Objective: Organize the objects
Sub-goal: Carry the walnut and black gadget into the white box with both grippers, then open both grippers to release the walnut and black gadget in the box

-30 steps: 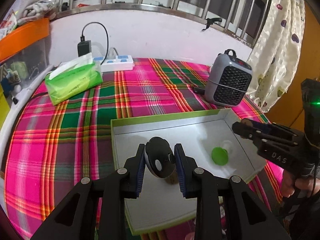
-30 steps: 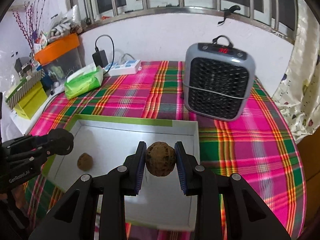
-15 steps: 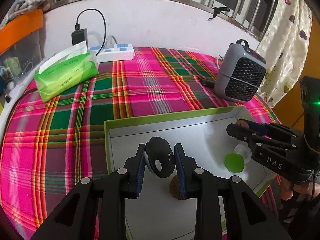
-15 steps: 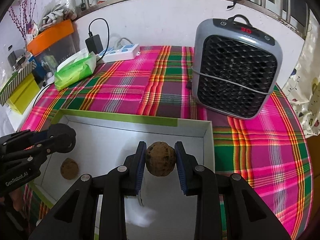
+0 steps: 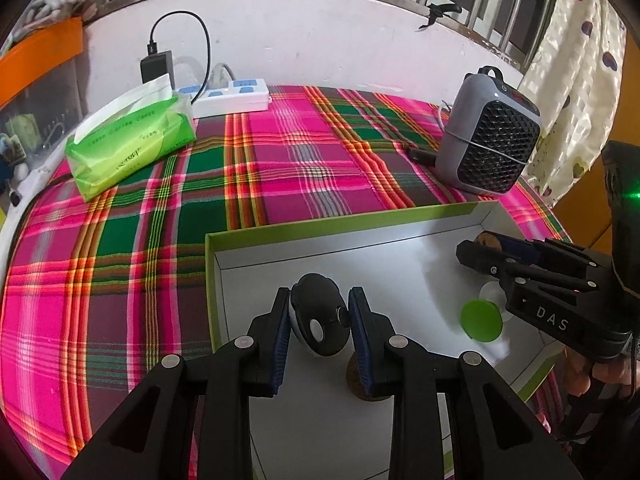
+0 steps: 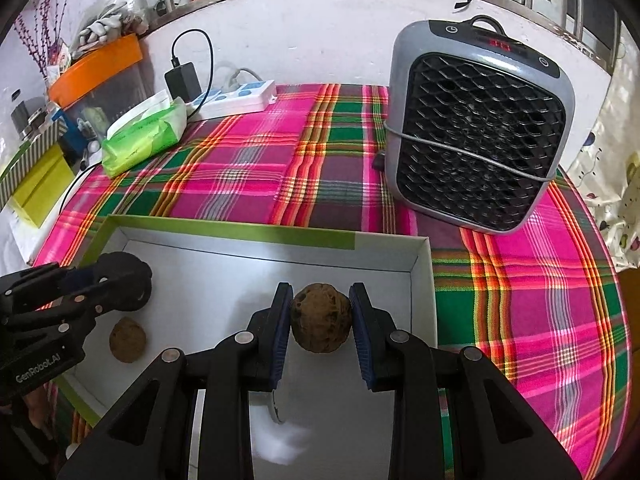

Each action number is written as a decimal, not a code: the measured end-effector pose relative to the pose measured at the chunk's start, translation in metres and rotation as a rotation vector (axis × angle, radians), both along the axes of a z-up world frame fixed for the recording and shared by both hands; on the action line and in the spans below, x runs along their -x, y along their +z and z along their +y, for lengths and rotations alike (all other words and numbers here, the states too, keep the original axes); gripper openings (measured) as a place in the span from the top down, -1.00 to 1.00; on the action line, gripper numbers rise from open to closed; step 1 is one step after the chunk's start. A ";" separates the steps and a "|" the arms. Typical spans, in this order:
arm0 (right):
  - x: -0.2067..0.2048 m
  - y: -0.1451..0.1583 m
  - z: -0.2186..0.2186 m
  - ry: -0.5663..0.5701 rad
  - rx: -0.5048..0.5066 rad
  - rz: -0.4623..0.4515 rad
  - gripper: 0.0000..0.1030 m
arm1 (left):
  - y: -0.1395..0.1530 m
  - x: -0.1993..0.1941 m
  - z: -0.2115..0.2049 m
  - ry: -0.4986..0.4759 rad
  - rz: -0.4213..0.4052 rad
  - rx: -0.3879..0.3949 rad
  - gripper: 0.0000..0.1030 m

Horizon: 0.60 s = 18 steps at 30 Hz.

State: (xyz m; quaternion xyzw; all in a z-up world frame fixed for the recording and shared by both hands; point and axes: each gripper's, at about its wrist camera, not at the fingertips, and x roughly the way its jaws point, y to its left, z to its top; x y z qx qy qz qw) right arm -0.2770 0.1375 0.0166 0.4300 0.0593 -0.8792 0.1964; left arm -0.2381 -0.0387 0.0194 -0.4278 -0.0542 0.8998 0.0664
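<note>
My left gripper (image 5: 319, 320) is shut on a small black round gadget (image 5: 318, 326) with a white spot, held above the white floor of a green-rimmed box (image 5: 340, 226). A brown walnut (image 5: 366, 386) lies on the box floor just under the right finger. A green lid (image 5: 481, 320) rests further right in the box. My right gripper (image 6: 320, 316) is shut on a second brown walnut (image 6: 320, 317), held over the same box (image 6: 240, 229). The loose walnut (image 6: 128, 338) lies at the box's left, beside the left gripper (image 6: 116, 276).
A grey fan heater (image 6: 476, 128) stands on the plaid cloth behind the box. A green tissue pack (image 5: 130, 144) and a white power strip (image 5: 230, 96) with a charger sit at the back left. Storage boxes (image 6: 36, 184) line the left edge. A whitish object (image 6: 280, 438) lies under the right gripper.
Both grippers have come lower and a little forward over the box, each keeping its grip. The heater and the box's far wall look nearer in both views.
</note>
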 end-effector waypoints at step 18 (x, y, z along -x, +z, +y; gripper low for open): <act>-0.001 0.000 0.001 -0.009 -0.021 0.012 0.39 | 0.000 0.001 0.001 -0.005 0.000 0.011 0.46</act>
